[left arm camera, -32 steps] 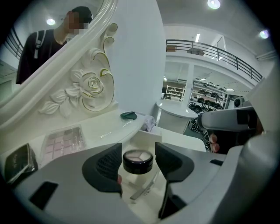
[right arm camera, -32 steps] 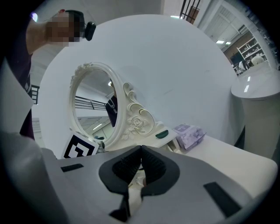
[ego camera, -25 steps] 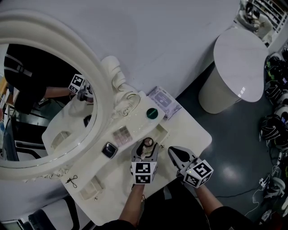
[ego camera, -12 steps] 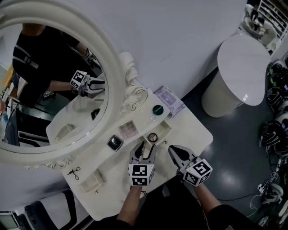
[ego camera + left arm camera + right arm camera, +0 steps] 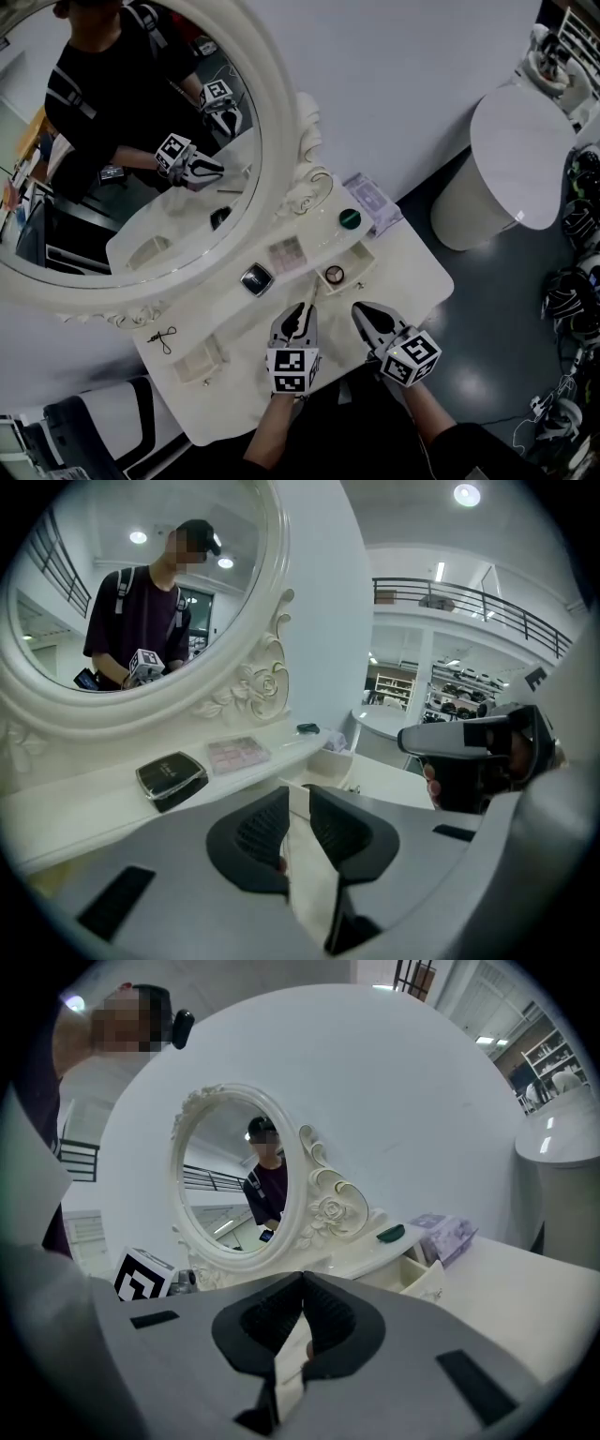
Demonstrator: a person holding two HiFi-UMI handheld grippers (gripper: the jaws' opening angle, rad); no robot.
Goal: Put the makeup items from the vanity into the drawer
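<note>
A cream vanity (image 5: pixel 412 281) stands against a white wall (image 5: pixel 422 75).

Cream vanity (image 5: pixel 412 272), raised shelf (image 5: pixel 317 240) along the back under the oval mirror (image 5: pixel 150 169). On the shelf, L to R: black compact (image 5: pixel 255 279), pink eyeshadow palette (image 5: pixel 286 253), round green item (image 5: pixel 350 219) (lid or pot, can't tell). Purple tissue pack (image 5: pixel 373 200) at back R corner. Small drawer (image 5: pixel 351 266) open below the shelf w/ a round compact (image 5: pixel 334 275) inside. Small black wiry thing (image 5: pixel 161 338) on L part of the top.
</note>
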